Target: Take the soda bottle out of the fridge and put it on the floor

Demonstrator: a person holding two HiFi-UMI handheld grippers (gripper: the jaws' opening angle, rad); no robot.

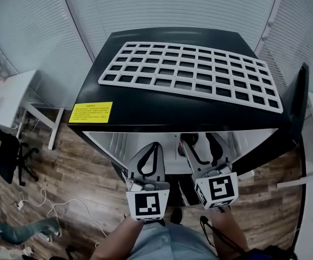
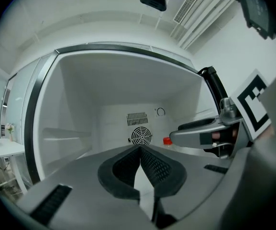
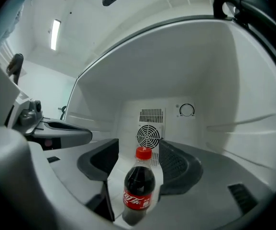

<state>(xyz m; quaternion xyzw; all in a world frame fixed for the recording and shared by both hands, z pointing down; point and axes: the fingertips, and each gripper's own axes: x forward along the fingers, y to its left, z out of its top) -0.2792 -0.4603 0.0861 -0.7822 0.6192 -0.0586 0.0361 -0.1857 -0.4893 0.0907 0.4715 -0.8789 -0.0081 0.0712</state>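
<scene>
Black fridge (image 1: 145, 99) stands on a wooden floor (image 1: 80, 172) with its door (image 1: 294, 107) swung open to the right. A white grid rack (image 1: 191, 69) lies flat on the fridge top, and a yellow label (image 1: 90, 112) is fixed near the top's front left corner. Both grippers are reached into the white compartment, side by side. Left gripper (image 2: 140, 150): jaws clenched, pads meeting at the tips, nothing between them. Right gripper (image 3: 138, 152): jaws released and spread. The soda bottle (image 3: 139, 188) stands upright between them on the compartment bottom, dark contents, red label and red cap. A strip of white interior shows on either side of the bottle, so neither pad is in contact with it. In the left gripper view only the bottle's cap is seen (the rest sits behind the right gripper's body). On the rear wall, a round fan grille (image 3: 148, 137) sits under a slotted vent, with a round dial (image 3: 187, 110) up and to the right. Shelf ledges run along both side walls of the compartment. Outside the fridge, a white desk (image 1: 10, 96) and a black chair (image 1: 4, 156) stand to the left, well apart from it. White cables lie loose on the floor in front of the chair.
</scene>
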